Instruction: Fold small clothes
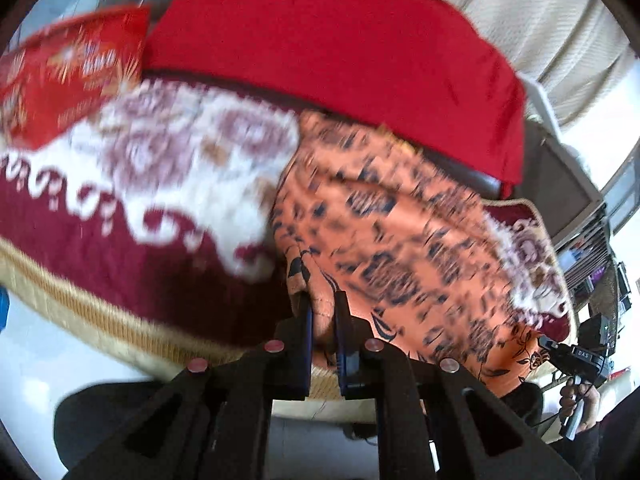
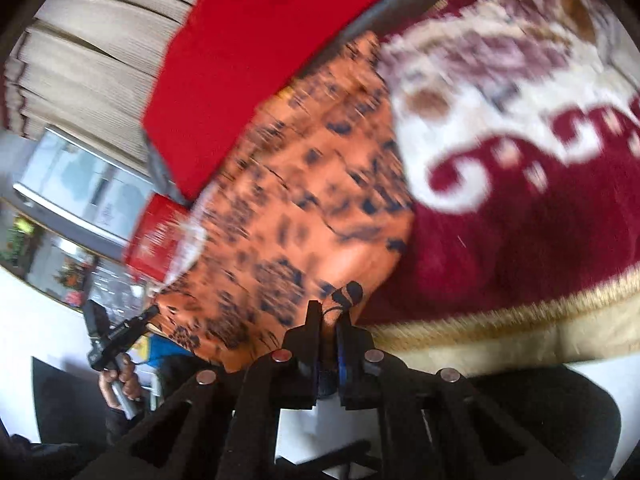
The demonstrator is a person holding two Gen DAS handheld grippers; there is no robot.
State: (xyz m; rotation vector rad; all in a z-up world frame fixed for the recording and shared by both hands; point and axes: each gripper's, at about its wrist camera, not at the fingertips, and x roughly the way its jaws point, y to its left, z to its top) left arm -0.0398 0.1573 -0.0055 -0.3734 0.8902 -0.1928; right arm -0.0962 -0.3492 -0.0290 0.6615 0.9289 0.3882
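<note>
An orange garment with dark blue print [image 1: 384,216] lies on a maroon and white floral rug [image 1: 120,240]. My left gripper [image 1: 323,304] is shut on the garment's near left corner, with cloth pinched between the fingers. My right gripper [image 2: 329,316] is shut on the garment's [image 2: 304,200] near right corner, at the rug's [image 2: 520,216] fringed edge. Each gripper shows small in the other's view, the right one in the left wrist view [image 1: 576,356] and the left one in the right wrist view [image 2: 120,336]. Both views are motion-blurred.
A red cushion [image 1: 340,40] lies behind the garment, also in the right wrist view [image 2: 256,40]. A red printed packet [image 1: 68,72] sits at the rug's far left. Beige curtains [image 1: 540,20] hang behind. The rug's tan fringe [image 1: 100,320] borders a white floor.
</note>
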